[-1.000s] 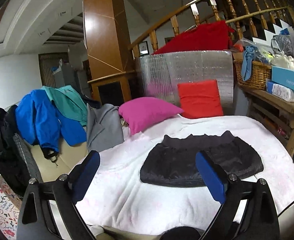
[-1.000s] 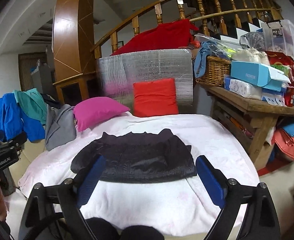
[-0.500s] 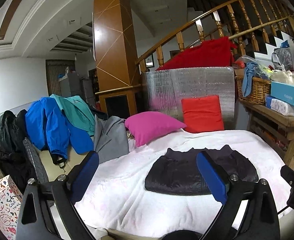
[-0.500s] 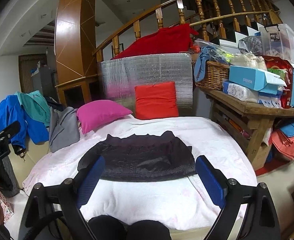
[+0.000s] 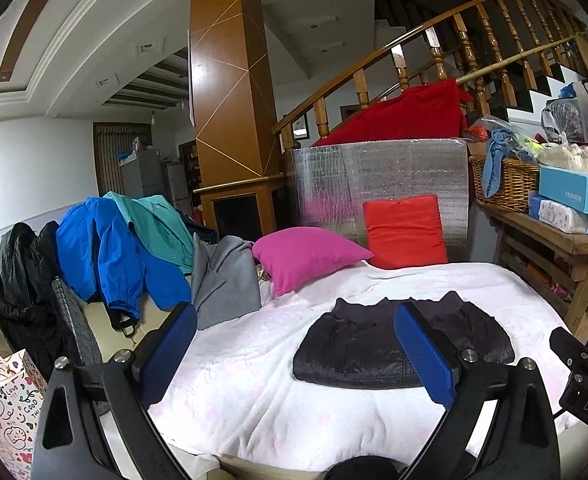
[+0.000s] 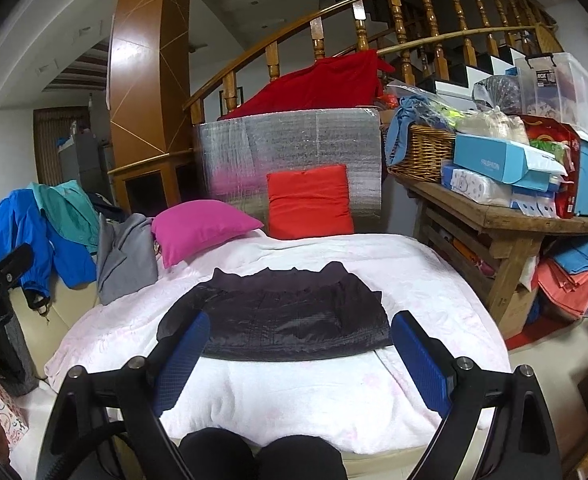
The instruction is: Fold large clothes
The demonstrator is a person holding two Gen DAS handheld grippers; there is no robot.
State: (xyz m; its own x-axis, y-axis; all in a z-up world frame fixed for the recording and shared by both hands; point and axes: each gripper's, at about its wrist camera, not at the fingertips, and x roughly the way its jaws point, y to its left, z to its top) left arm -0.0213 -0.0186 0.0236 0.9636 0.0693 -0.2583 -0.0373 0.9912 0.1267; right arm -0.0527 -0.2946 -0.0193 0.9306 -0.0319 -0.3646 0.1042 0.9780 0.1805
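A dark, folded jacket (image 5: 357, 352) lies flat on the white blanket (image 5: 254, 392) of the bed; it also shows in the right wrist view (image 6: 278, 316) on the same blanket (image 6: 294, 396). My left gripper (image 5: 294, 356) is open and empty, held back from the bed's near edge, above it. My right gripper (image 6: 297, 360) is open and empty, held back over the near edge with the jacket beyond its fingers. Neither gripper touches the jacket.
A pile of blue, teal, grey and black clothes (image 5: 134, 248) hangs at the left. A pink pillow (image 5: 305, 256) and a red cushion (image 5: 405, 232) lie at the bed's far end. A cluttered wooden table (image 6: 505, 216) stands right. A patterned paper bag (image 5: 2, 404) stands at lower left.
Both grippers have drawn back and tilted up from the bed; the jacket looks smaller and lower in view. The jacket has not moved. Both grippers stay open.
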